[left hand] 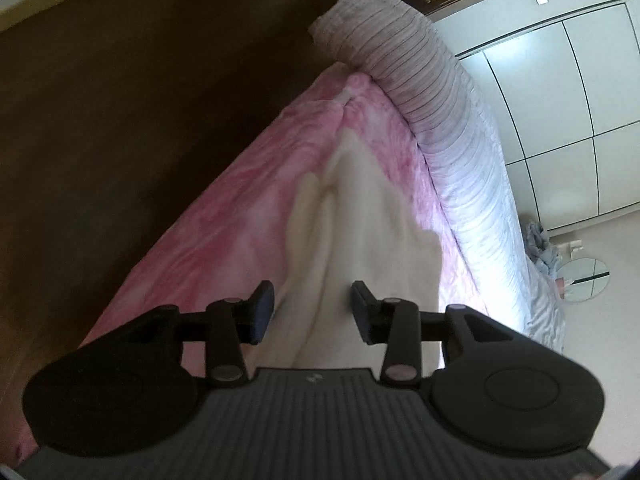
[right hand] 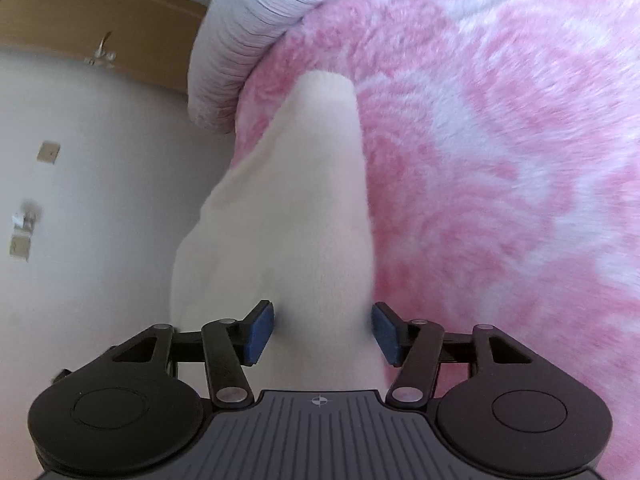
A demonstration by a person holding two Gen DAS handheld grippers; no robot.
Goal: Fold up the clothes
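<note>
A cream garment [left hand: 352,240] lies on a bed covered by a pink blanket [left hand: 224,232], close to the bed edge where a striped quilt [left hand: 432,92] is rolled up along the side. In the left wrist view it runs as a long strip straight away from the left gripper [left hand: 313,312], with lengthwise creases; its far end tapers toward the quilt. In the right wrist view the same cloth [right hand: 304,208] rises away from the right gripper [right hand: 323,334] to a narrow rounded end, one side overhanging toward the floor [right hand: 92,200].

Left gripper: fingers [left hand: 262,312] spread, cloth passing between them; no pinch is visible. Right gripper: fingers [right hand: 260,334] spread, with the cloth filling the gap between them and touching or nearly touching both pads; whether it is being squeezed cannot be told.

Governing relation: in each view the garment's long axis runs along the gripper's forward line, passing through the gap. Both grippers are at the cloth; neither is plainly nearer.

Judgement: the garment is narrow and creased rather than a neat packet. This fits either a strip part-way through folding or one about to be doubled end to end.
</note>
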